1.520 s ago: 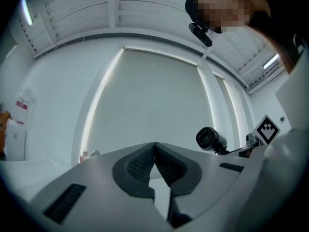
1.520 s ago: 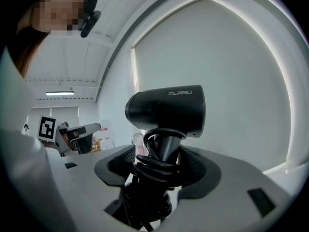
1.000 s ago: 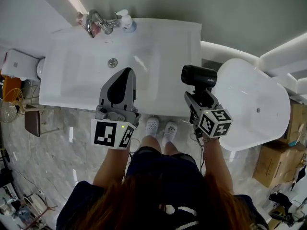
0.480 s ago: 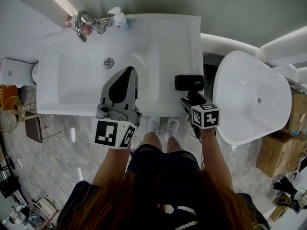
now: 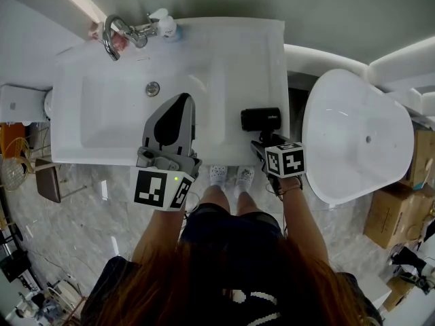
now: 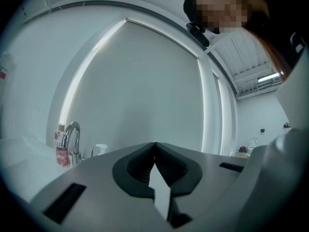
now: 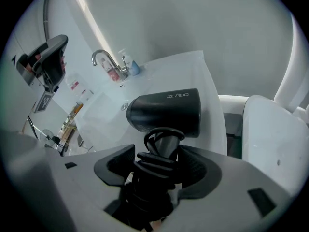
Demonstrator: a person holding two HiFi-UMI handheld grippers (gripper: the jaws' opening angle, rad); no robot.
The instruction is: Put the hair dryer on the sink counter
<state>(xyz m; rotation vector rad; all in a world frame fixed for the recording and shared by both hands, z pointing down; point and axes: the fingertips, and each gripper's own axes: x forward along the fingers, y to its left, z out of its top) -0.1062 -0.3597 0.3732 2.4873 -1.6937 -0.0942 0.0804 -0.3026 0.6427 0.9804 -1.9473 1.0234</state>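
A black hair dryer (image 5: 260, 119) (image 7: 164, 113) hangs over the right end of the white sink counter (image 5: 251, 60). Its handle, with the cord wound round it, sits between the jaws of my right gripper (image 5: 268, 140) (image 7: 161, 166), which is shut on it. The barrel lies crosswise, nozzle to the left. Whether it touches the counter I cannot tell. My left gripper (image 5: 178, 106) (image 6: 154, 154) hovers over the front of the basin (image 5: 119, 107), shut with nothing in it.
A chrome faucet (image 5: 112, 32) (image 7: 104, 58), a pink bottle (image 6: 60, 149) and a white pump bottle (image 5: 165, 24) stand at the counter's back edge. A white bathtub (image 5: 357, 138) is close on the right. Marble floor (image 5: 88, 195) lies below, with boxes at the far right.
My right gripper has carried the hair dryer left and lower, from the gap beside the bathtub to over the counter's right end. The left gripper has stayed put.
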